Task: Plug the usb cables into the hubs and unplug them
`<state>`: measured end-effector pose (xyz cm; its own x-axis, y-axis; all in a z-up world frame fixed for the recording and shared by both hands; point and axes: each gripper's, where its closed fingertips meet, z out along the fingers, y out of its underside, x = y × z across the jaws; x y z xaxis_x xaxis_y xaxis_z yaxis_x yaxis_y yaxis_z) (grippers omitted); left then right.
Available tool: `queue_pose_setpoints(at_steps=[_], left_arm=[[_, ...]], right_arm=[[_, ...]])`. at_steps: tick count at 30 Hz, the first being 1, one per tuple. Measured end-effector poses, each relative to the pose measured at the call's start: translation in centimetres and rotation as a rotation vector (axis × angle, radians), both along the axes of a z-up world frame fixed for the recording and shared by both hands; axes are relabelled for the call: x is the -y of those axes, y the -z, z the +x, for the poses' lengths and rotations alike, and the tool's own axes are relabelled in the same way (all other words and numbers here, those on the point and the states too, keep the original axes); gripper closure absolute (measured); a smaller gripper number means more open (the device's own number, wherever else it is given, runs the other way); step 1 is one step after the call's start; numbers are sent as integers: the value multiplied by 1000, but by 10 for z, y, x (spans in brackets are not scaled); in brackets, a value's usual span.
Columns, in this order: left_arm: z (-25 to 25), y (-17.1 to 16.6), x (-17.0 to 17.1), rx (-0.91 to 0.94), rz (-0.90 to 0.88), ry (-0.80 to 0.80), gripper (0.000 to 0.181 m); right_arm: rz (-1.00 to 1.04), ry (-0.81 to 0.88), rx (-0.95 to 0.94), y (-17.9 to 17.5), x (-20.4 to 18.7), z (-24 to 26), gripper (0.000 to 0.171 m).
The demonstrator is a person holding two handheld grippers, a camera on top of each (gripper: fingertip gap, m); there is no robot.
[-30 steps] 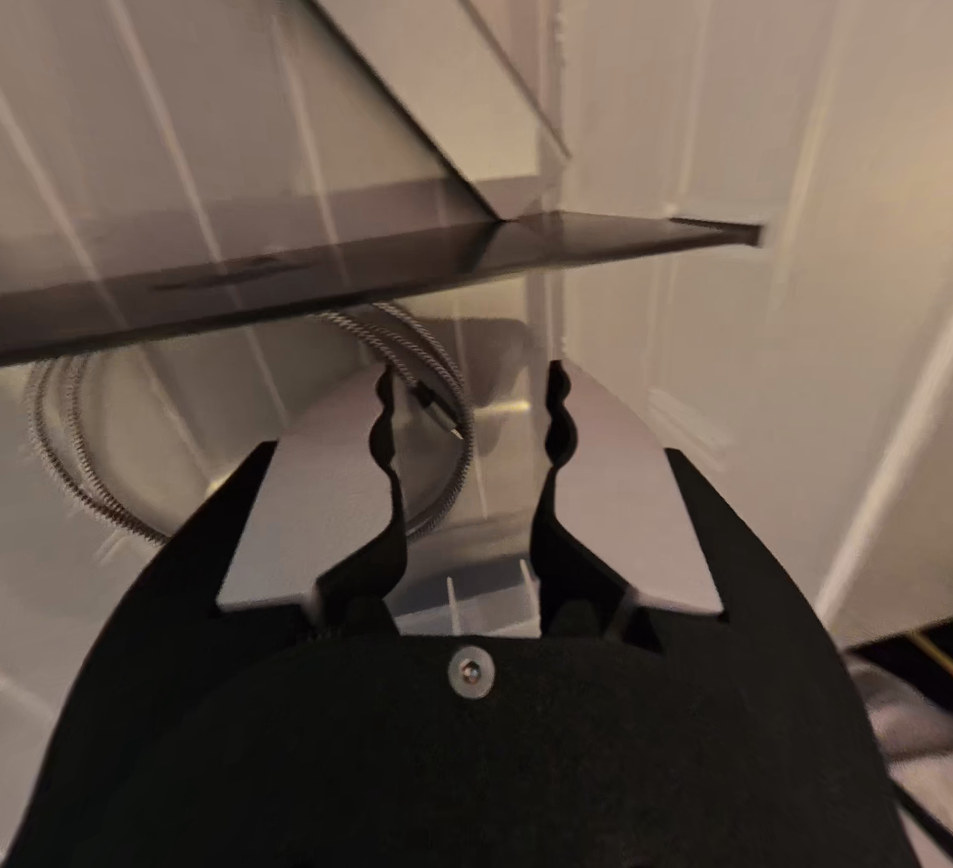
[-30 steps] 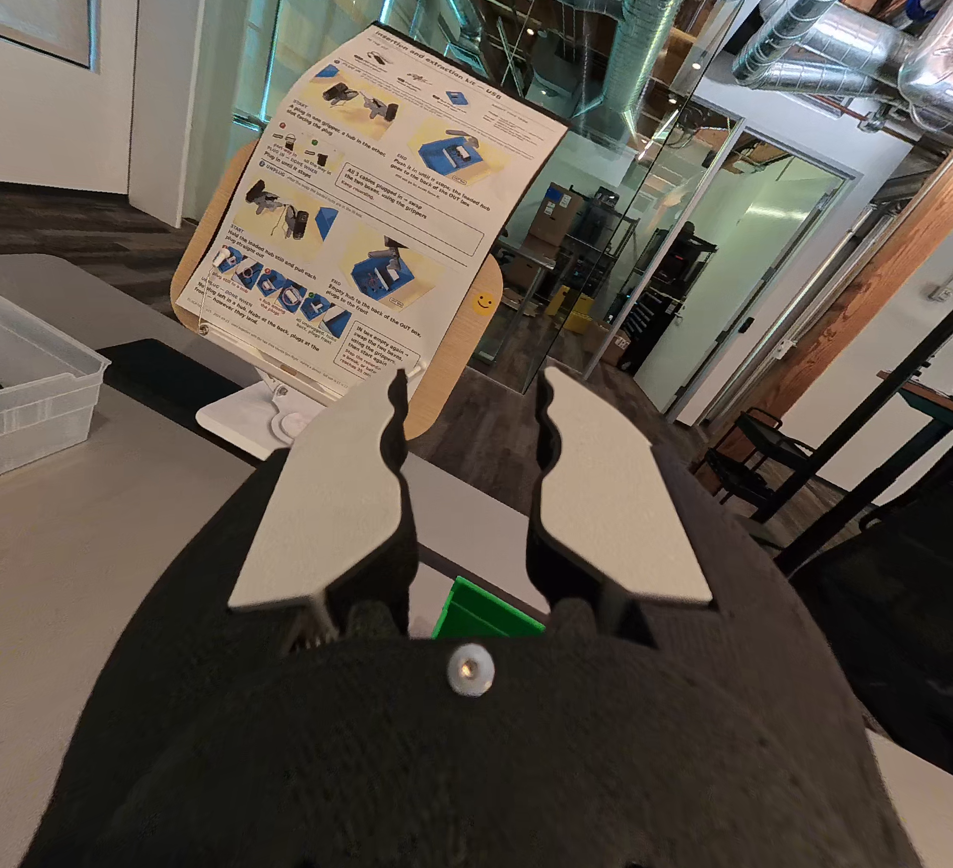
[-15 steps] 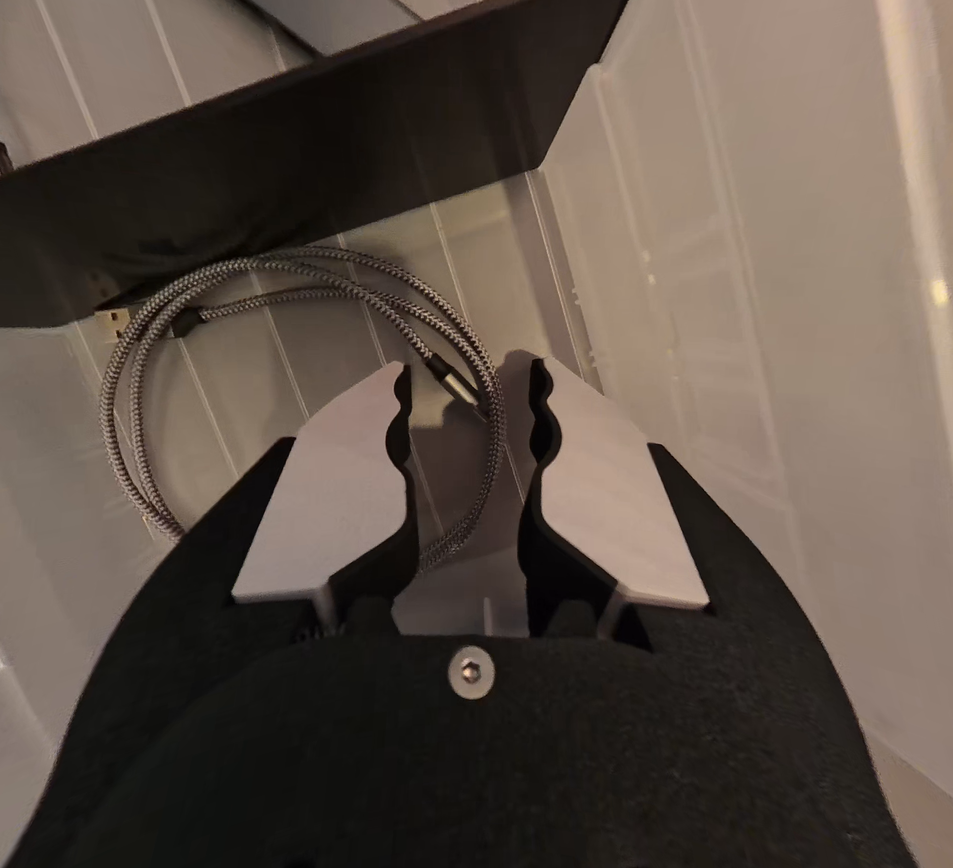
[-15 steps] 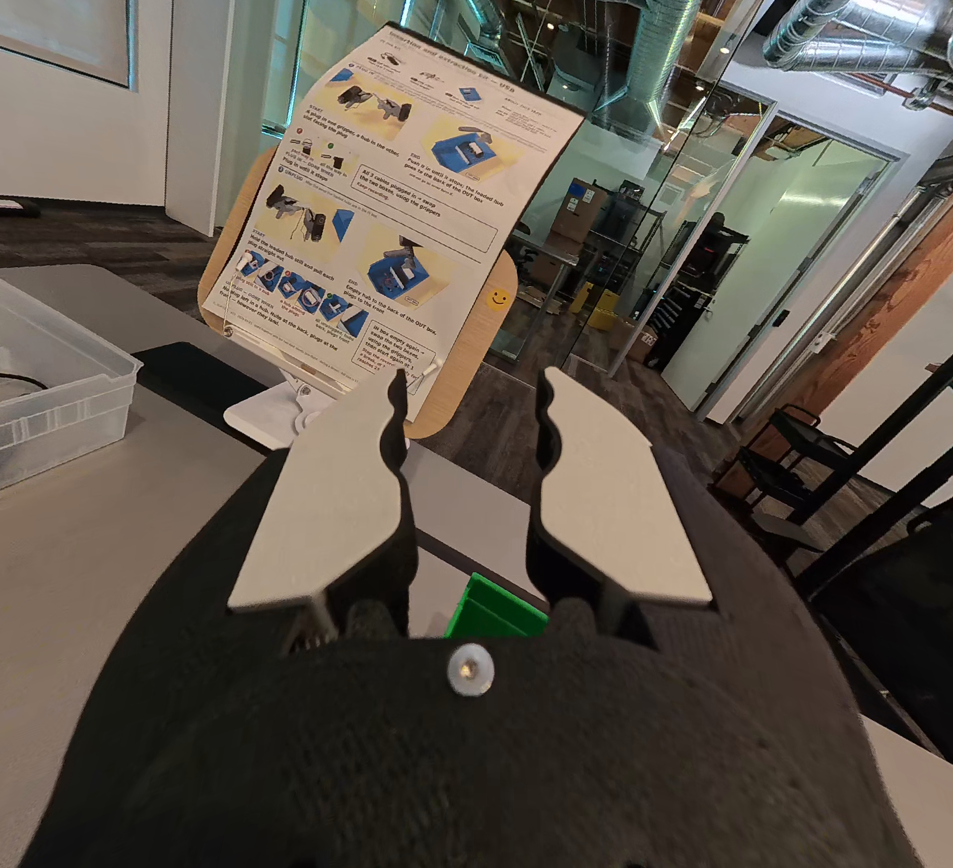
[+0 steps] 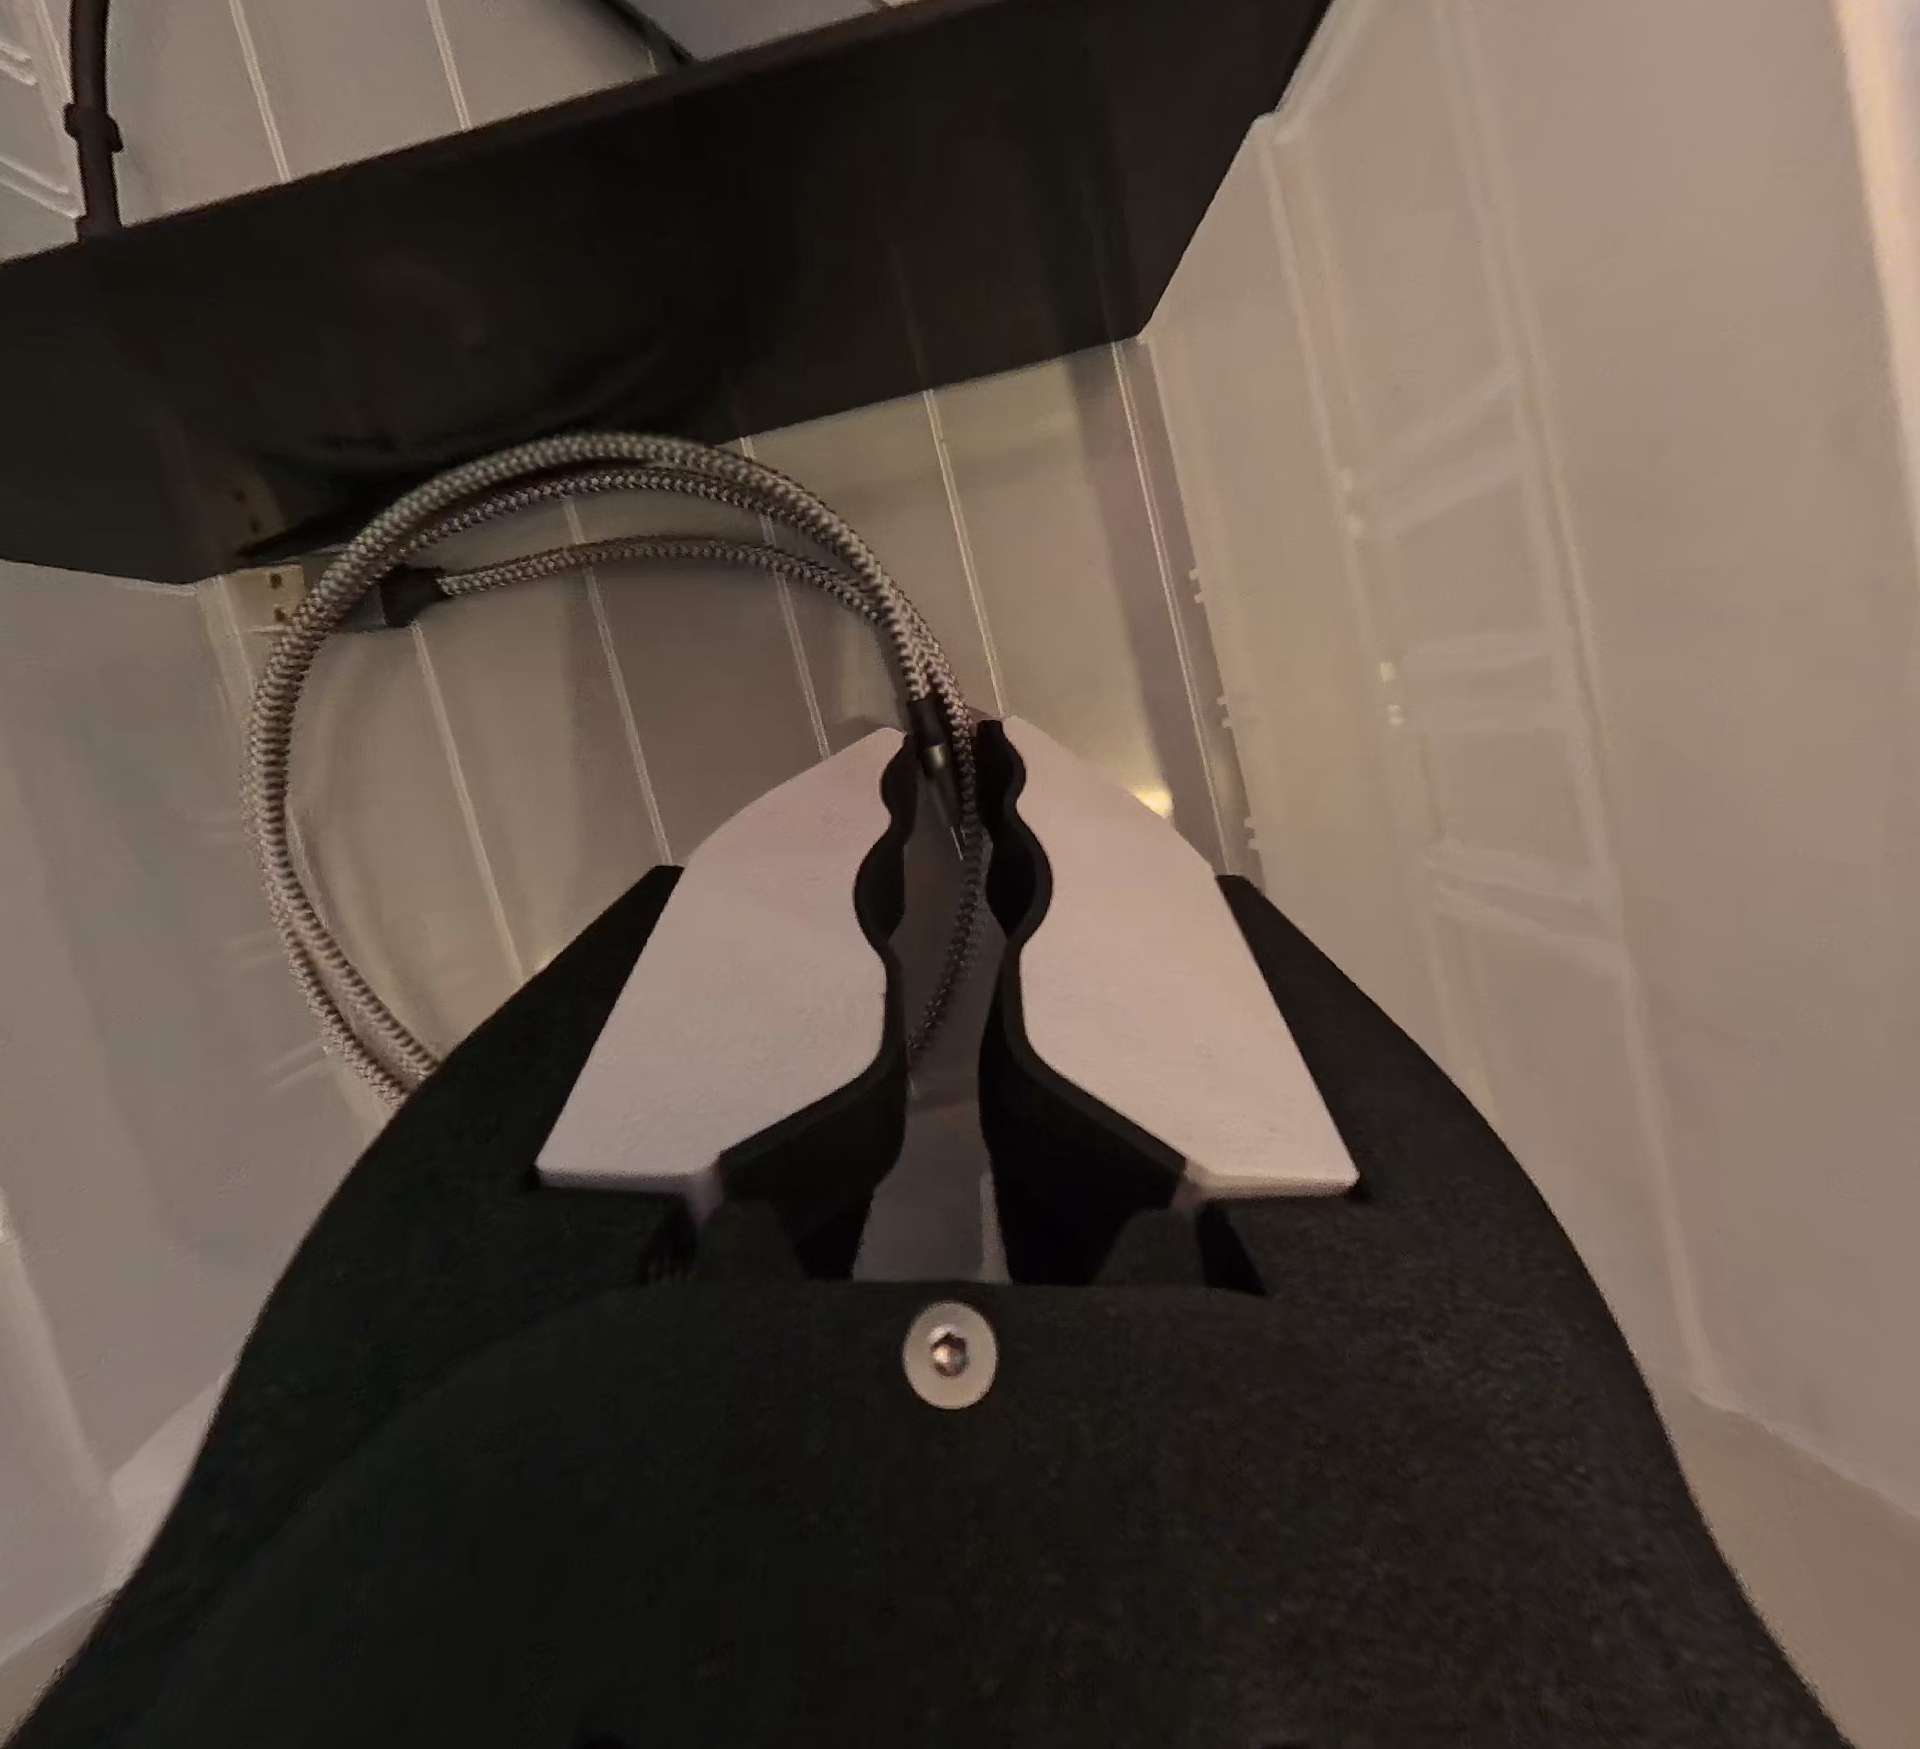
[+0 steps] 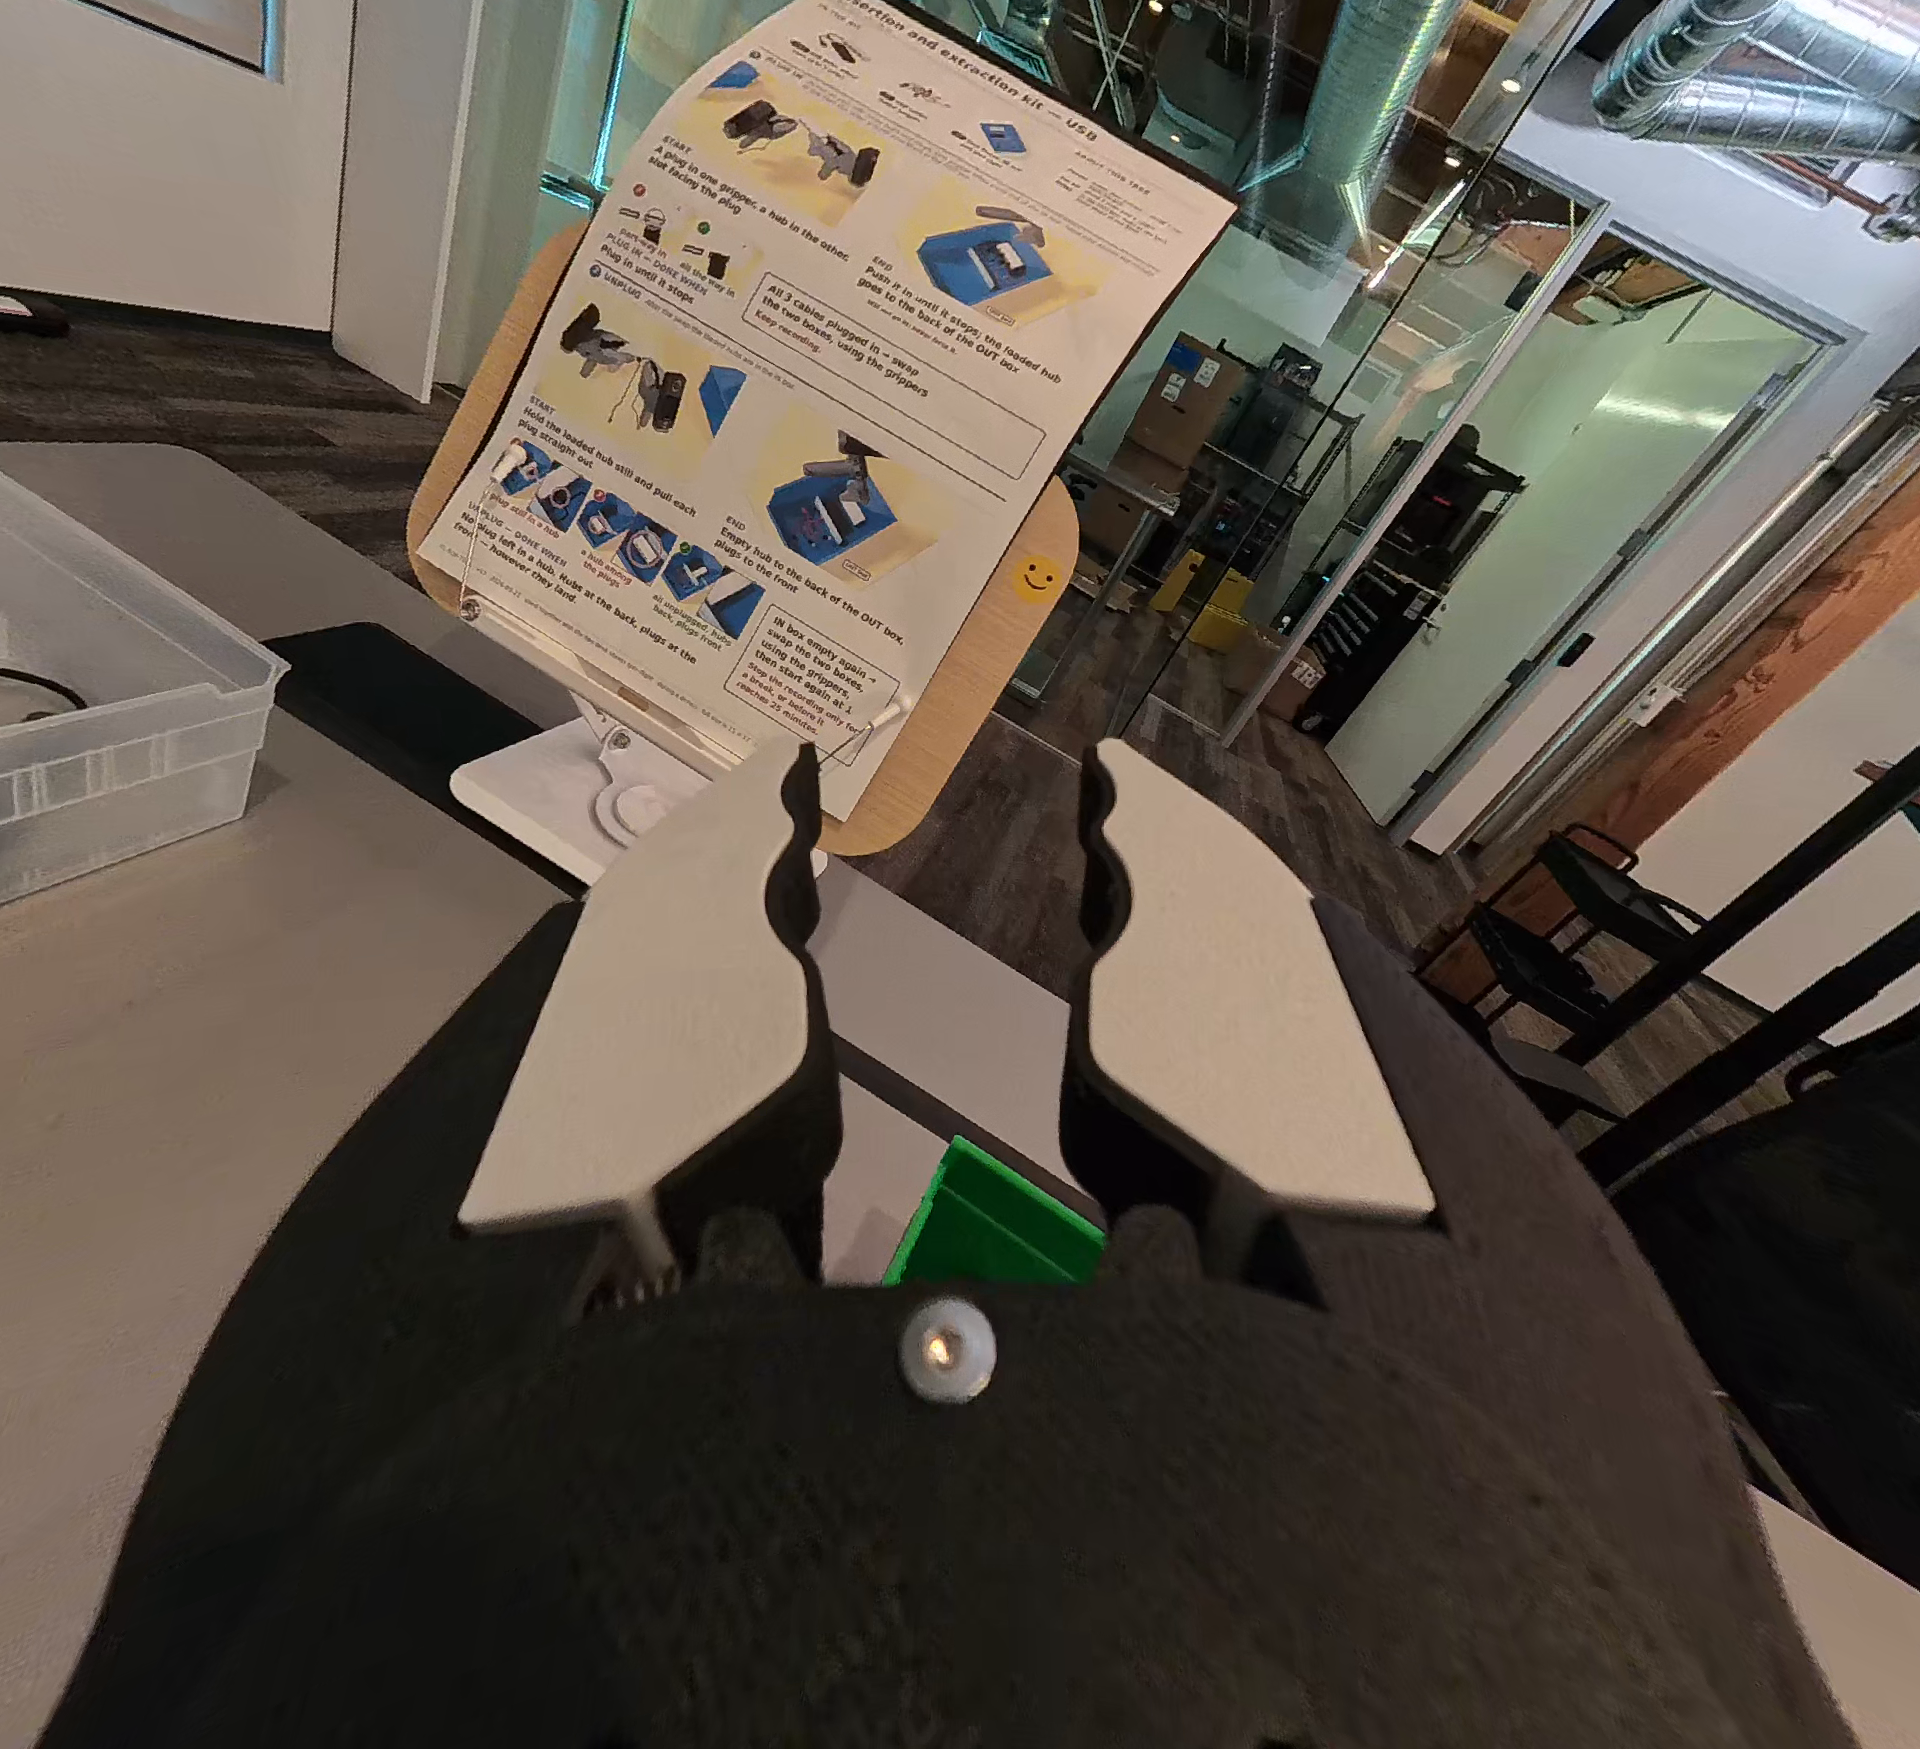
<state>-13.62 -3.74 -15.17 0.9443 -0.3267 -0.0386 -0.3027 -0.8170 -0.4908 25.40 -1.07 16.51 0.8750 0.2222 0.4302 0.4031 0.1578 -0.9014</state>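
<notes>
In the left wrist view my left gripper (image 5: 940, 743) is down inside a clear plastic bin (image 5: 1558, 452). A grey braided usb cable (image 5: 301, 816) lies coiled on the bin floor. My fingers are closed on its small dark plug end (image 5: 932, 749) and on the strand beside it. The cable's other plug (image 5: 270, 598) lies at the left. No hub shows. In the right wrist view my right gripper (image 6: 945, 764) is open and empty, held above the grey table (image 6: 208, 1024).
A black mat (image 5: 623, 297) shows through the bin floor, and a dark cable (image 5: 94, 37) arcs at the top left. The right wrist view shows the clear bin (image 6: 125, 691) at the left, an instruction sheet on a stand (image 6: 831, 369) ahead, and a green block (image 6: 987, 1221) below the gripper.
My left gripper has moved forward over the coil and its jaws have closed from wide open onto the plug end. The right gripper has drifted slightly and stays open.
</notes>
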Motion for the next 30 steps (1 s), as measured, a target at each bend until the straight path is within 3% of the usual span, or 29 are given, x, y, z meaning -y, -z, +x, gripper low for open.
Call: queue_pose_setpoints(at_steps=[7, 15, 22, 25, 30], left_arm=[[-7, -48, 1, 120, 168, 7, 172], [7, -167, 26, 420, 384, 78, 172], [66, -250, 47, 367, 517, 267, 172], [121, -243, 55, 327, 495, 415, 172], [209, -150, 57, 228, 401, 617, 172]], right_arm=[[0, -2, -8, 0, -2, 3, 123], [0, -3, -13, 0, -2, 6, 123], [-11, -7, -3, 3, -4, 6, 123], [-11, -11, 10, 3, -3, 5, 123], [-14, -16, 14, 3, 0, 9, 123]])
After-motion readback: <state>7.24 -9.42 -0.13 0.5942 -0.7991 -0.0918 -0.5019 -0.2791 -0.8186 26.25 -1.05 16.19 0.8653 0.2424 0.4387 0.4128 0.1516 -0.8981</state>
